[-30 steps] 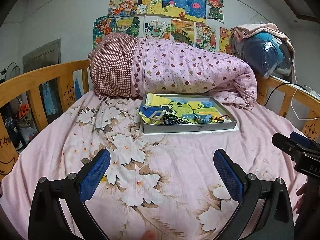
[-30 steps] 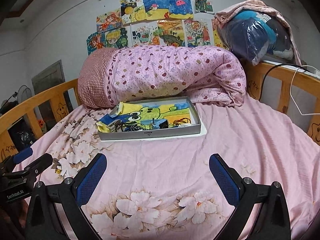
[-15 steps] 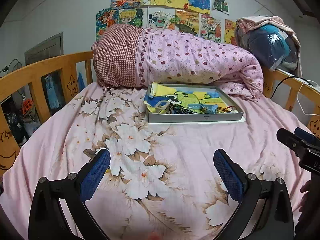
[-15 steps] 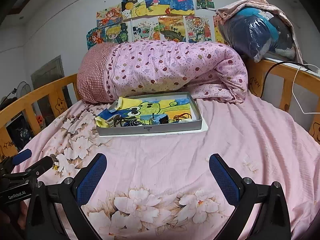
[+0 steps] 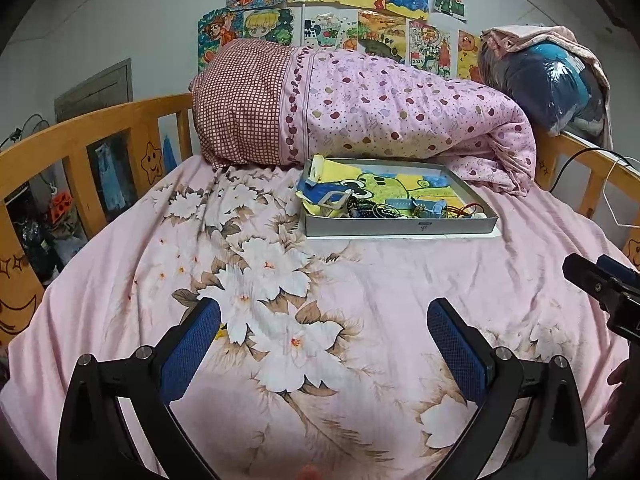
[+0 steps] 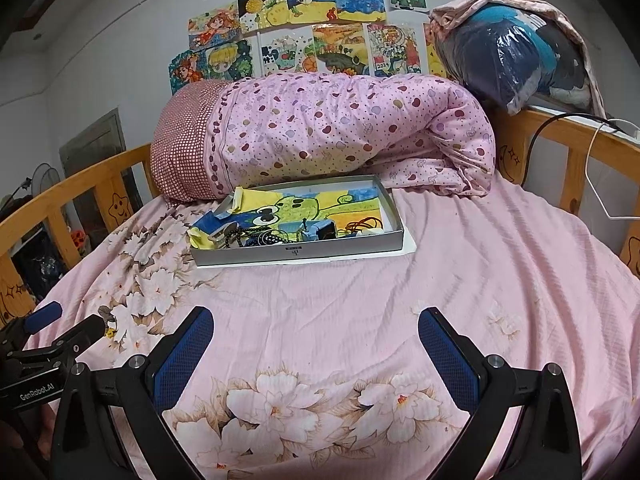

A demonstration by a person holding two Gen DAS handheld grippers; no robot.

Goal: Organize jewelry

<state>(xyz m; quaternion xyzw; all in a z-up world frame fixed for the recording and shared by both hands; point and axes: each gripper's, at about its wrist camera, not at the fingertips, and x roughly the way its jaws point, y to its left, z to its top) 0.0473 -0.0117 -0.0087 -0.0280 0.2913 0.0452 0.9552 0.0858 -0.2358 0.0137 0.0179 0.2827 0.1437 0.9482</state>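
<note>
A shallow grey tray (image 5: 400, 227) (image 6: 298, 252) lies on the pink floral bedsheet, lined with a yellow and blue frog drawing. A tangle of jewelry (image 5: 372, 210) (image 6: 260, 237), dark beads, bracelets and a red cord, is heaped along the tray's near edge. My left gripper (image 5: 324, 334) hovers open over the sheet, well short of the tray, nothing between its blue pads. My right gripper (image 6: 316, 340) is open too, at a similar distance. Each gripper shows at the edge of the other's view, the right gripper (image 5: 600, 284) and the left gripper (image 6: 52, 328).
A rolled pink spotted quilt (image 5: 380, 112) lies right behind the tray. Wooden rails (image 5: 80, 148) (image 6: 568, 152) fence the bed on both sides. A plastic-wrapped bundle (image 6: 516, 60) sits on the right rail, with a cable and a white hanger (image 6: 600, 168) beside it.
Both views have moved forward and risen a little, so the tray looks slightly nearer. Both grippers stayed open and nothing was touched.
</note>
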